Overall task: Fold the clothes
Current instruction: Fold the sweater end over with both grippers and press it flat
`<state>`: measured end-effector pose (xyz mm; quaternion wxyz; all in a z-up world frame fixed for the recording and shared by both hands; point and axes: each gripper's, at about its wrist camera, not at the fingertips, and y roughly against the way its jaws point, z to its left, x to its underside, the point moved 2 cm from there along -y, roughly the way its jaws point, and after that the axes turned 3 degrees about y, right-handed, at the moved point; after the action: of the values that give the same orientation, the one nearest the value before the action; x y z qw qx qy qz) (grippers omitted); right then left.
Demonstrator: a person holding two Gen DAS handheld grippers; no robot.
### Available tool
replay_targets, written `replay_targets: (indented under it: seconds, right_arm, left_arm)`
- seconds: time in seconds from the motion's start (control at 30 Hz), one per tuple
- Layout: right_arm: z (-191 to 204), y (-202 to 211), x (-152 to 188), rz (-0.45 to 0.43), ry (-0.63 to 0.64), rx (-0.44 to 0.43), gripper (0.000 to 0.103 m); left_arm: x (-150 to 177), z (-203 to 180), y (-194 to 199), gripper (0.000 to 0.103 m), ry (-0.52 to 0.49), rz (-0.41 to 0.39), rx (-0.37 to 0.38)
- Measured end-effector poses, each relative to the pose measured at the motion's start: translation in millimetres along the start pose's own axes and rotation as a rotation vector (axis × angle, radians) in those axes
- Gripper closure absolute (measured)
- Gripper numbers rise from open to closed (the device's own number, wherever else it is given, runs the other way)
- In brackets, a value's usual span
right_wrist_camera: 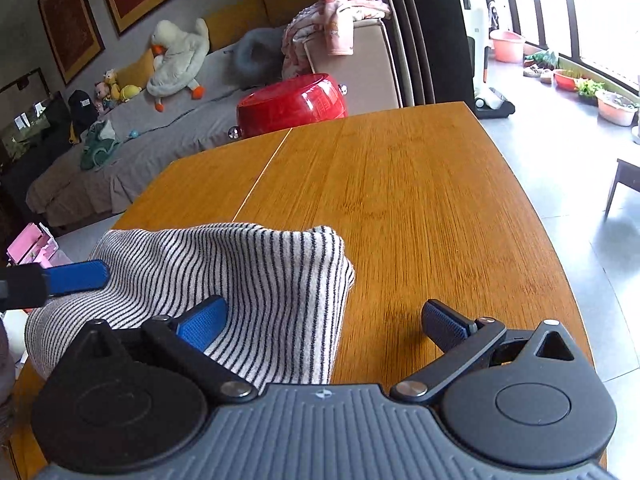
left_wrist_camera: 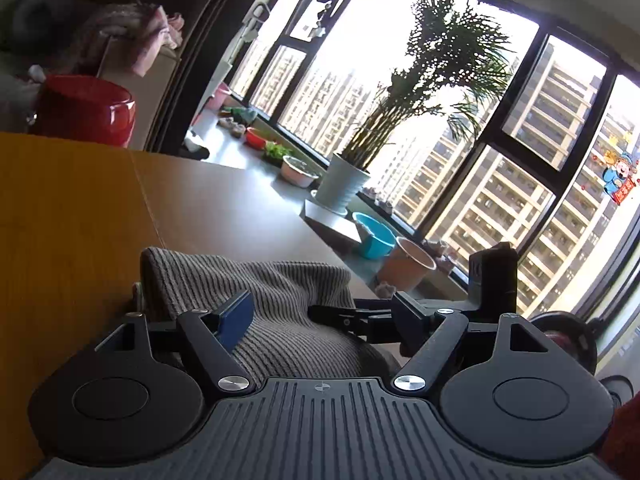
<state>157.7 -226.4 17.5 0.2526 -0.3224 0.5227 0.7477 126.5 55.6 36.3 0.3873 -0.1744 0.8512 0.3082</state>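
Fabric here is a soft ribbed knit with thin dark stripes on pale grey, a striped garment [right_wrist_camera: 224, 280] bunched into a rounded heap near the table's [right_wrist_camera: 420, 200] near left corner, on glossy wood grain. Right gripper [right_wrist_camera: 324, 326] is spread wide, one ridged blue pad on the cloth. Left gripper [left_wrist_camera: 320, 320] also looks released, garment [left_wrist_camera: 276, 312] sitting between its fingers.

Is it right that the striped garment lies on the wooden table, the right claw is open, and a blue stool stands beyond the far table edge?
Not quite: the stool is red, not blue, as the right wrist view shows. The rest holds: the striped garment lies on the wooden table, and the right claw is open.
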Motion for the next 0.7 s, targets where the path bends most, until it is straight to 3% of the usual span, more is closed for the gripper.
replay_targets:
  seconds: [0.13, 0.27, 0.4, 0.5, 0.6, 0.7]
  right_arm:
    - [-5.3, 1.0, 2.0, -0.013, -0.032, -0.025, 0.000]
    - [-5.6, 5.5, 2.8, -0.036, -0.059, -0.039, 0.000]
    - [-1.6, 21.8, 4.3, -0.095, -0.048, -0.054, 0.000]
    - [3.9, 41.2, 6.1, -0.147, -0.039, -0.128, 0.000]
    - [17.9, 52.7, 7.8, -0.109, 0.010, -0.211, 0.000]
    - [35.6, 44.4, 15.9, -0.022, 0.092, -0.187, 0.000]
  left_arm:
    - [6.1, 7.9, -8.5, 0.031, -0.013, 0.029, -0.104]
    - [12.2, 27.4, -22.8, 0.030, 0.013, 0.049, -0.195]
    - [11.5, 31.0, -23.5, 0.029, 0.030, 0.051, -0.196]
    - [11.0, 33.7, -23.9, 0.028, 0.043, 0.053, -0.196]
    - [10.2, 34.5, -24.9, 0.027, 0.045, 0.054, -0.200]
    - [11.3, 30.3, -26.4, 0.027, 0.022, 0.057, -0.214]
